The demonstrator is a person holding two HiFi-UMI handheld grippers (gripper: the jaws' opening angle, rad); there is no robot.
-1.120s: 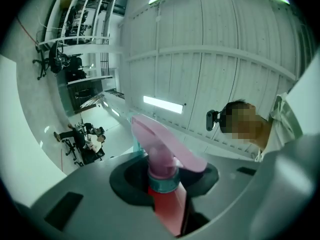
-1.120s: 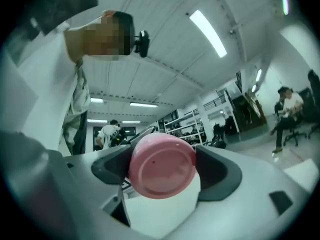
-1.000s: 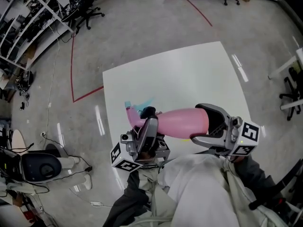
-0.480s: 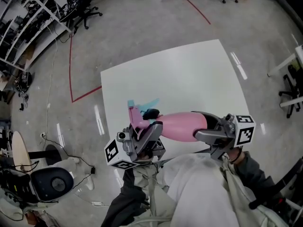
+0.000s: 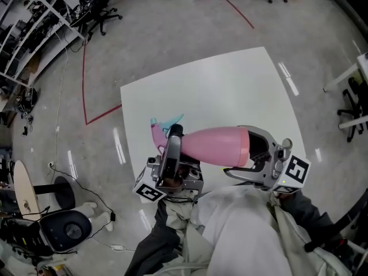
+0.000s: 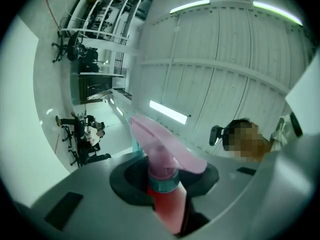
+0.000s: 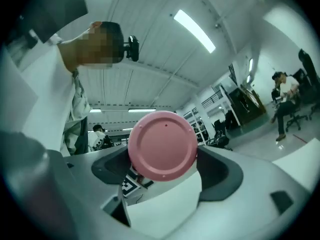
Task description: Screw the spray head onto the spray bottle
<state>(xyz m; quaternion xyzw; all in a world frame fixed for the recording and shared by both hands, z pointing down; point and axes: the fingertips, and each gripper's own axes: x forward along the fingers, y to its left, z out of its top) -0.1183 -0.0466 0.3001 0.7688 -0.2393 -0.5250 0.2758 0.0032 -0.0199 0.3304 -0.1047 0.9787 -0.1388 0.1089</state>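
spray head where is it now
The spray head is left of centre in the head view, at the pink bottle's left end, in the left gripper.

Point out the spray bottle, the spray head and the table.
spray bottle (image 5: 215,145): head view, middle of its pink body.
spray head (image 6: 164,151): left gripper view, its pink top above the teal collar.
table (image 5: 224,91): head view, bare part of the white top.
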